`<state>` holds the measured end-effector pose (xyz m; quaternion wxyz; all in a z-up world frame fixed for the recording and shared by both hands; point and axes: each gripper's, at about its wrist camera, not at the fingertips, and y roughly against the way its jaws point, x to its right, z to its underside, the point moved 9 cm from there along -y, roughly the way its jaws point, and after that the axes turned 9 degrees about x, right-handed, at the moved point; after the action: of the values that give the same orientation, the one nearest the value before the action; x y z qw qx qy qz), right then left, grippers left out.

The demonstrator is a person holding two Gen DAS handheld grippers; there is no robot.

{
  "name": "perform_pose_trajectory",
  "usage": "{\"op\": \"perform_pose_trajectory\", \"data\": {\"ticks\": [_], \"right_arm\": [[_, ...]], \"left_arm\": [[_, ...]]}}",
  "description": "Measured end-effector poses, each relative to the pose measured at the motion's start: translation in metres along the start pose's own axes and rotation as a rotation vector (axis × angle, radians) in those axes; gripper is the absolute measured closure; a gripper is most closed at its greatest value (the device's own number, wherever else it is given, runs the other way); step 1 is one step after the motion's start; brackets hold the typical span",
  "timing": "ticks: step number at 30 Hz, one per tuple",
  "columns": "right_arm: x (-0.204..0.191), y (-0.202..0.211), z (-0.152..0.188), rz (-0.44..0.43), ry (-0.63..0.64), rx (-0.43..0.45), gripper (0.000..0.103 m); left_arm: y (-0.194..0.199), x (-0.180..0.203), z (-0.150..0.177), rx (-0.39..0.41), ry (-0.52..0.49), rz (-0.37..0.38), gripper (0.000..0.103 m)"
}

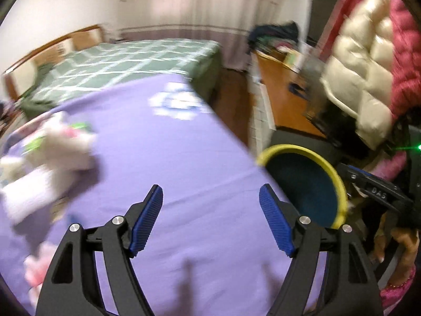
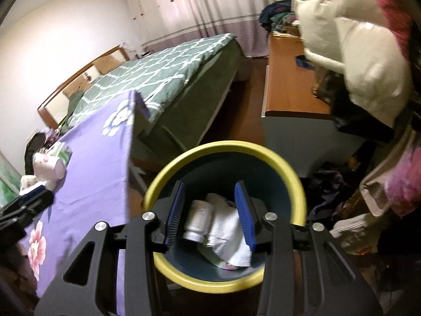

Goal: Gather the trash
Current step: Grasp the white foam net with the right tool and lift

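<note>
Broadly, it is a bedroom: a bed (image 2: 168, 79) under a green checked cover fills the far side, with a wooden headboard against the white wall and pale striped curtains (image 2: 205, 8) behind it. To the right runs a long wooden desk (image 2: 286, 79) heaped with clothes at its far end, and a cream and pink padded jacket (image 2: 363, 60) hangs close by the cameras.

Nearer, a table draped in a purple floral cloth (image 1: 163, 163) carries a blurred cluster of litter at its left edge: a paper cup (image 2: 50, 167) on its side, crumpled tissue (image 1: 65, 142) and a green-and-white packet (image 2: 61, 152).

Just beside the table's corner stands a dark blue bin with a yellow rim (image 2: 294, 179). Inside it lie a white plastic bottle (image 2: 198, 220) and a wad of white paper towel (image 2: 231, 234).

Over the cloth, the left gripper (image 1: 210, 221) has its blue pads spread wide with nothing between them. Above the bin mouth hangs the right gripper (image 2: 210, 213), jaws partly apart and clear of the rubbish, which lies below on the bin floor.
</note>
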<state>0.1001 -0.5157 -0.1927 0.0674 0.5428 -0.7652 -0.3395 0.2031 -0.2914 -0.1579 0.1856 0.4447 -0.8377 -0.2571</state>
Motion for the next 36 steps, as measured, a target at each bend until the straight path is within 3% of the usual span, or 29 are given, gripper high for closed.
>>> {"op": "perform_pose_trajectory", "data": {"ticks": [7,13,19,25,36], "right_arm": [[-0.085,-0.014,-0.005,-0.12,0.1,-0.025,0.065],[-0.186,-0.026,-0.01,-0.242,0.197,-0.037,0.065],[-0.284,-0.04,-0.004,-0.353,0.278,-0.058,0.064],[-0.355,-0.061,0.017,-0.418,0.328,-0.128,0.064],[-0.444,-0.042,0.094,-0.509,0.515,-0.16,0.059]], "left_arm": [[0.066,-0.128,0.015,0.076,0.118,-0.24,0.026],[0.101,-0.201,0.032,0.112,0.2,-0.349,0.026],[0.107,-0.232,0.044,0.109,0.236,-0.366,0.026],[0.115,-0.257,0.052,0.117,0.264,-0.397,0.026],[0.162,-0.319,0.062,0.169,0.321,-0.547,0.026]]}}
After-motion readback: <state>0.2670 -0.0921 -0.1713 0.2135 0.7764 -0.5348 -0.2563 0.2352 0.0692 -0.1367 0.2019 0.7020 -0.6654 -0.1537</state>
